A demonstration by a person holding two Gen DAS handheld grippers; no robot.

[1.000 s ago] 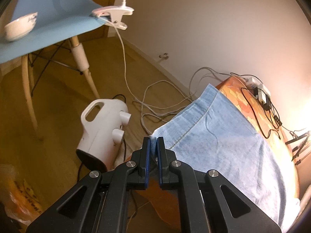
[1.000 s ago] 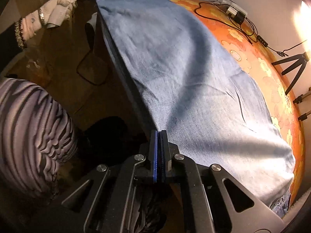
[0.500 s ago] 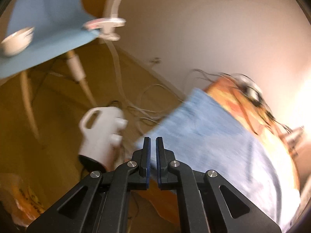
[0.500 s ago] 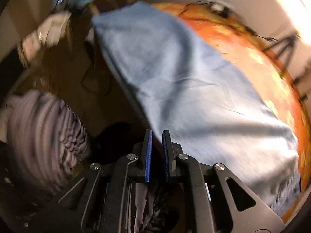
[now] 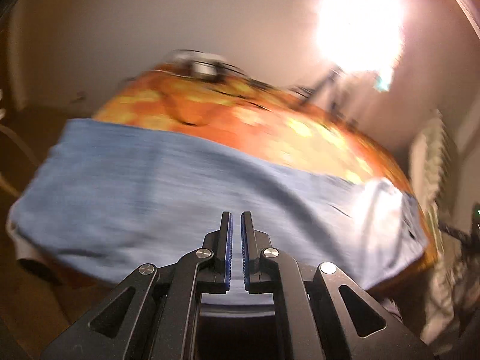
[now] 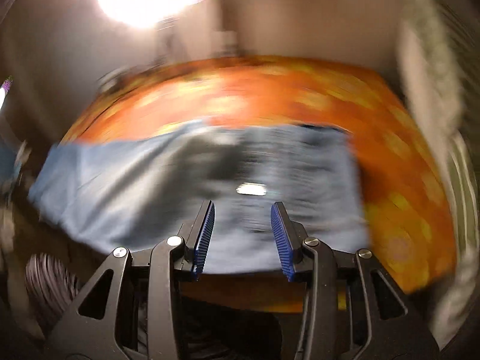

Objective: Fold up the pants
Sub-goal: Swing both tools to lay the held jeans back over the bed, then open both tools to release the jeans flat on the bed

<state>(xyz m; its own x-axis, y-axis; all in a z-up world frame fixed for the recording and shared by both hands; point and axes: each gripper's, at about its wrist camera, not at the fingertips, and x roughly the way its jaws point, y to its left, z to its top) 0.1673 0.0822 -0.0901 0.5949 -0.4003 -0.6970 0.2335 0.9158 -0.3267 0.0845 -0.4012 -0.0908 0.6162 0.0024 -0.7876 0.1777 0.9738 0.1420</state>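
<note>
Both grippers tilted down over the denim pants, neither holding cloth

The blue pants lie flat along the near edge of the orange flowered table, blurred in both views. The left gripper angles down above the cloth, its jaws all but shut with nothing between them. The right gripper points steeply down over the pants; its jaws have just been opening, part-way apart and empty
</note>
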